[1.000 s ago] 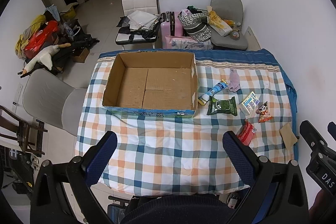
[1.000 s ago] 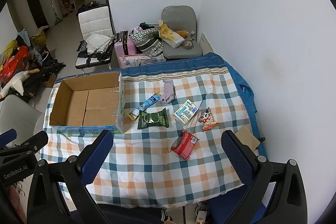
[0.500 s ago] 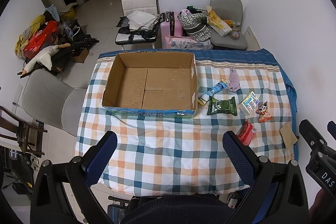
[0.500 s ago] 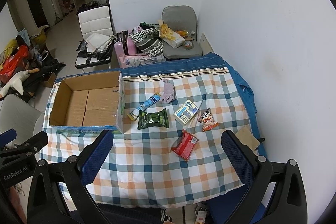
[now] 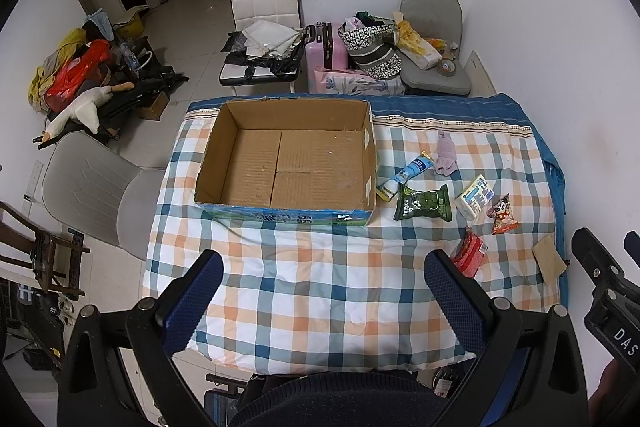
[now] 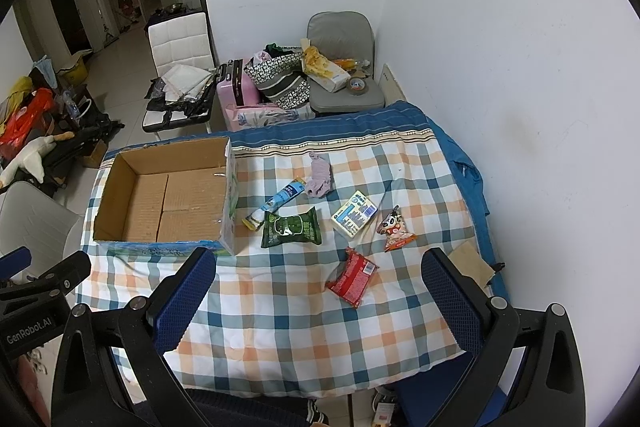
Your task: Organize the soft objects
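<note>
Hovering above the near edge of the plaid-covered surface (image 5: 320, 287), the left gripper (image 5: 324, 291) has its blue-padded fingers spread wide apart with nothing between them. The right gripper (image 6: 316, 287) hangs likewise, fingers apart and empty, over the same checked cloth. An open brown cardboard box (image 5: 288, 163) with a blue printed front sits on the surface's left half, its inside bare. Just right of the box lie a slim blue-and-white tube (image 6: 276, 203), a dark green foil packet (image 6: 291, 227), a crumpled lilac cloth (image 6: 319, 179), a white-and-blue tissue pack (image 6: 354, 214), a small orange cartoon snack bag (image 6: 394, 231) and a red snack wrapper (image 6: 352, 277), all well apart from both grippers. A tan cardboard piece (image 6: 470, 263) rests at the right edge.
</note>
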`<action>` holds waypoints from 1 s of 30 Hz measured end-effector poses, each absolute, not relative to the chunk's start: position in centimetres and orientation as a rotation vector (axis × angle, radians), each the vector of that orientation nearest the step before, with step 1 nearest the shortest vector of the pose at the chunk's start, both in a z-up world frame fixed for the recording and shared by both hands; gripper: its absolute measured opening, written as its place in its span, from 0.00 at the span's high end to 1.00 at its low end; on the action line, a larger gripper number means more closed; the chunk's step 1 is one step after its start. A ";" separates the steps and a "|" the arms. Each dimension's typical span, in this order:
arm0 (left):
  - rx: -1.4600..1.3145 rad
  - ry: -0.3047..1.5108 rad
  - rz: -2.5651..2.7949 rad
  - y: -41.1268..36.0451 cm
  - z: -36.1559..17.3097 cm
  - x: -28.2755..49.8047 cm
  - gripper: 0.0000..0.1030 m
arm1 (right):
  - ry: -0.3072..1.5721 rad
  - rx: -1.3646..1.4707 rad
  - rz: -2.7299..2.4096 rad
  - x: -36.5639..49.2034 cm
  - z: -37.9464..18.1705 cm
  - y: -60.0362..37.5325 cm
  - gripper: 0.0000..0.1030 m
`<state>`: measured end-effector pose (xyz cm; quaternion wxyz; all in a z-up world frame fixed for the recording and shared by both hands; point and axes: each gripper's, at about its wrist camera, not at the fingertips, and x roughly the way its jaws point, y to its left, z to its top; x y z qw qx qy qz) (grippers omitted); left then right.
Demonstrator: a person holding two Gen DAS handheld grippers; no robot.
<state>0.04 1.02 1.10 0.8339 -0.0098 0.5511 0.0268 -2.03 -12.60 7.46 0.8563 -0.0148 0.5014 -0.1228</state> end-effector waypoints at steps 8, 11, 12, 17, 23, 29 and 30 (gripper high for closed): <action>-0.019 1.167 0.057 0.9 1.1 0.0 0.00 | 1.053 -0.033 -0.258 -2.0 7.5 -12.6 0.00; -0.019 1.167 0.056 1.0 1.1 0.0 0.00 | 1.053 -0.033 -0.258 -2.0 7.5 -12.6 0.00; -0.019 1.167 0.057 0.9 1.0 0.0 0.00 | 1.052 -0.033 -0.258 -2.0 7.5 -12.6 0.00; -0.019 1.166 0.056 1.0 1.1 0.0 0.00 | 1.052 -0.032 -0.259 -1.8 7.7 -12.5 0.00; -0.019 1.166 0.057 0.9 1.0 0.0 0.00 | 1.049 -0.033 -0.259 -1.9 7.6 -12.5 0.00; -0.017 1.166 0.057 0.9 1.0 0.0 0.00 | 1.048 -0.032 -0.260 -1.9 7.7 -12.5 0.00; -0.016 1.165 0.057 0.9 1.1 -0.1 0.00 | 1.049 -0.032 -0.260 -1.8 7.7 -12.5 0.00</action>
